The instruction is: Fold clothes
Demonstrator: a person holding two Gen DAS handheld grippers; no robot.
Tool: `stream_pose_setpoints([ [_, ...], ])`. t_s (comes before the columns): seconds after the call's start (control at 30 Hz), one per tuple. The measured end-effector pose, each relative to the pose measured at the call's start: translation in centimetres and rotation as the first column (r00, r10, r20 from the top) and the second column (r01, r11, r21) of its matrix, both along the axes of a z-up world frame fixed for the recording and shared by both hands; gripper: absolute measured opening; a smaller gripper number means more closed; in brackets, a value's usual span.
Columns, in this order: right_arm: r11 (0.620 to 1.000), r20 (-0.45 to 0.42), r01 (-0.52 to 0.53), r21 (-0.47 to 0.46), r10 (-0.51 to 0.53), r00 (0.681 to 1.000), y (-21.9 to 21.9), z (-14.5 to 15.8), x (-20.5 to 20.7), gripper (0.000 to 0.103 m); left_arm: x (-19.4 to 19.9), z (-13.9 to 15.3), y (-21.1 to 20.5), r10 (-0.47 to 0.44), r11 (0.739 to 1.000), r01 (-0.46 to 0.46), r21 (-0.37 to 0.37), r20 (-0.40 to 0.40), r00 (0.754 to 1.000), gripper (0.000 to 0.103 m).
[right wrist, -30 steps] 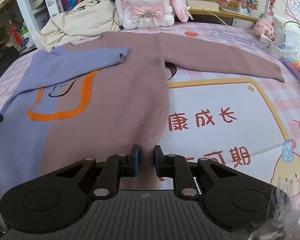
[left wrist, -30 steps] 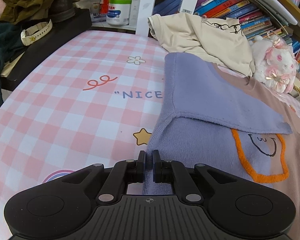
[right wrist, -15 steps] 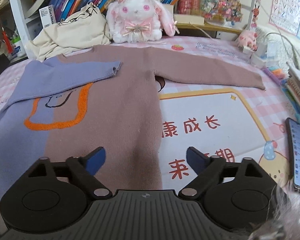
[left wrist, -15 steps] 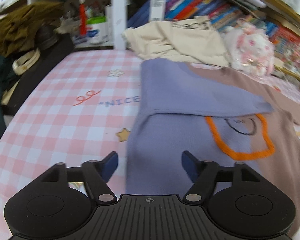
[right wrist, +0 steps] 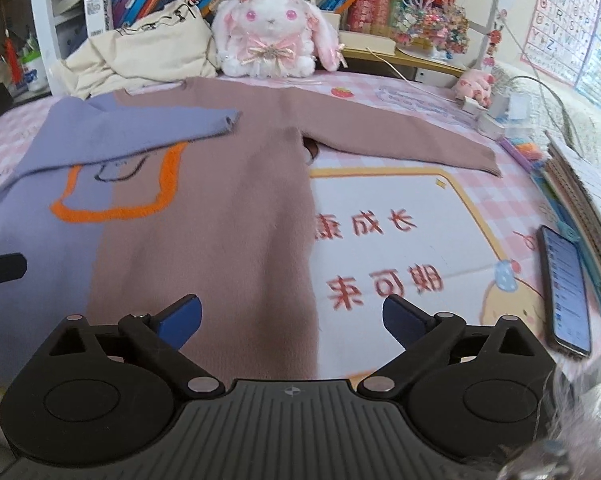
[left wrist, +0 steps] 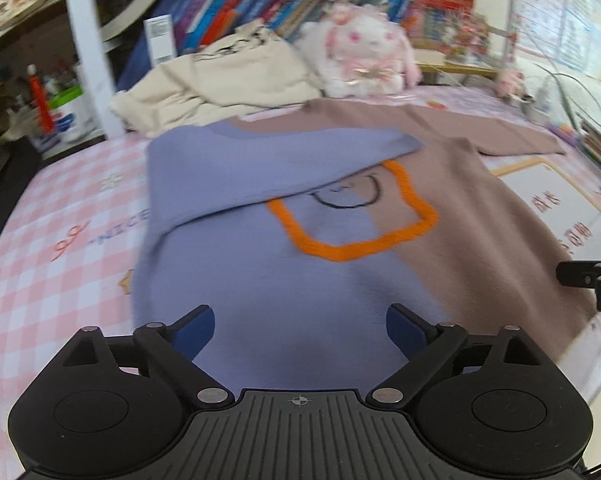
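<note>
Sweater (right wrist: 204,208), half lilac and half brown, lies flat on the pink checked tablecloth (left wrist: 52,216) so it can be folded in stages. Its lilac sleeve (left wrist: 260,160) is already laid across the chest, over the top of the orange outline. Left gripper (left wrist: 300,326) hovers above the lilac hem, its jaws just having swung wide with nothing between them. Right gripper (right wrist: 292,316) is likewise released and empty over the brown hem edge. Brown sleeve (right wrist: 400,132) stretches out to the right, likely the next part to bring in.
</note>
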State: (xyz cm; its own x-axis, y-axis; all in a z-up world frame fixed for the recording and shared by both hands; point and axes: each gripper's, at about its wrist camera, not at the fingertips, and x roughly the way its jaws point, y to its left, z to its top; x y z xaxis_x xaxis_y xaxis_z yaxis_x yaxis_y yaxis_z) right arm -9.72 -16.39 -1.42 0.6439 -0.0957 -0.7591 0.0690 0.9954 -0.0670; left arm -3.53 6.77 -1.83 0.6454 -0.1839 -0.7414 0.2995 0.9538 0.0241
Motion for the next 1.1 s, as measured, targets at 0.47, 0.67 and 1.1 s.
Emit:
stream_pose_setpoints([
  [0.47, 1.000, 0.000, -0.006, 0.029, 0.006, 1.000, -3.3, -0.5, 1.0, 0.100, 1.1, 0.1, -3.0, 0.021, 1.000, -0.021, -0.010, -0.008, 1.000, 0.098],
  [0.67, 0.996, 0.008, -0.073, 0.048, 0.073, 0.997, -6.4, -0.7, 3.4, 0.101, 1.8, 0.6, -5.6, 0.093, 0.996, -0.093, -0.003, 0.022, 0.995, 0.098],
  [1.1, 0.982, 0.103, -0.093, 0.162, 0.077, 0.992, -15.6, -1.0, 8.6, 0.103, 1.3, 1.9, -11.3, 0.314, 0.942, -0.296, -0.160, 0.104, 0.944, 0.099],
])
